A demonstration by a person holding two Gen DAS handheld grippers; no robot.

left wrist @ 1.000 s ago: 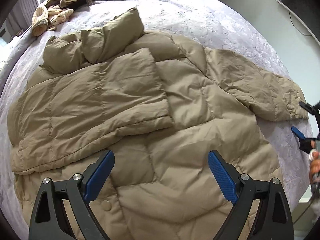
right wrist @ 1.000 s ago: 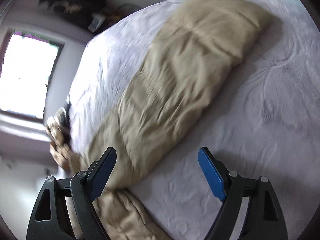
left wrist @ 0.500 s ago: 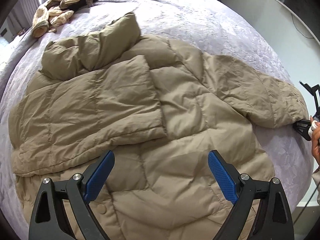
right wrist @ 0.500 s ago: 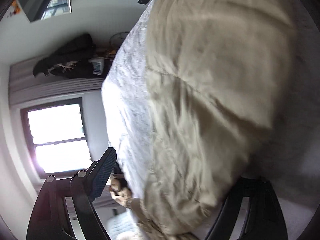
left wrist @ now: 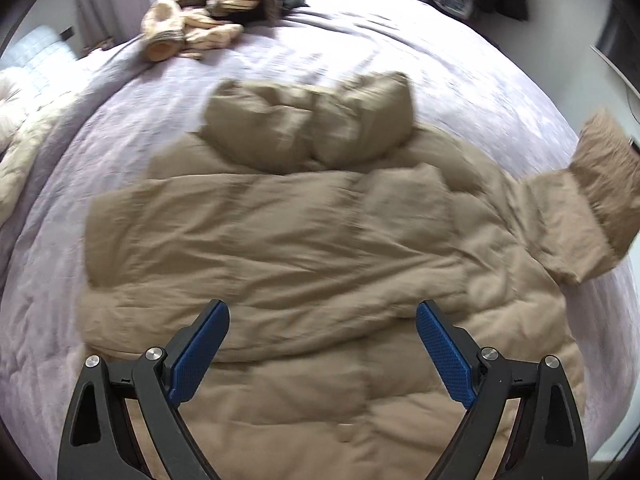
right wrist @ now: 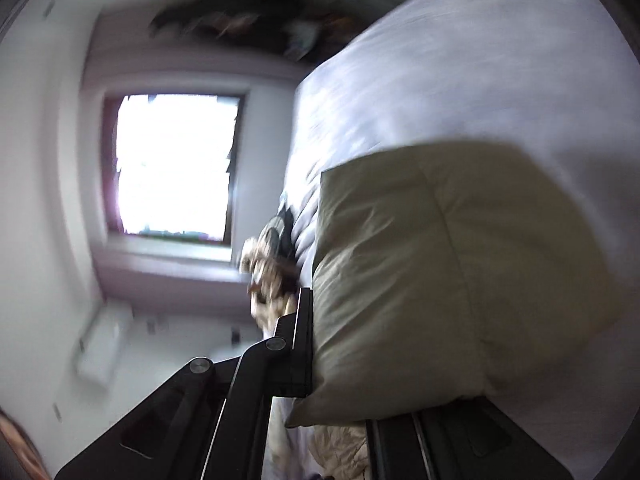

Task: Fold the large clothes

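Between the fingers of the right gripper [right wrist: 340,364], close against the lens, sits the cuff end of the jacket sleeve [right wrist: 448,272]. The jaws are clamped together on that padded fabric, and the sleeve fills the right half of the right wrist view, lifted clear of the bed [right wrist: 440,72]. Picture is blurred; the far finger is mostly hidden under the cloth.

Under the left gripper [left wrist: 322,350], jaws wide apart and holding nothing, lies the tan puffer jacket [left wrist: 288,240], spread flat on the lavender bed [left wrist: 460,64]. It hovers above the lower body of the jacket, apart from the cloth. One sleeve is already folded across the chest. The other sleeve [left wrist: 592,208] stands raised at the right edge, cuff up.

Step in hand, by my reading: folding the second sleeve inward. Next move calls for carrying the cuff across the chest, laying it flat over the first sleeve, then letting go. The left gripper could pin the body so it does not drag.

Beyond the collar, well apart, a heap of knitted clothes [left wrist: 200,20].
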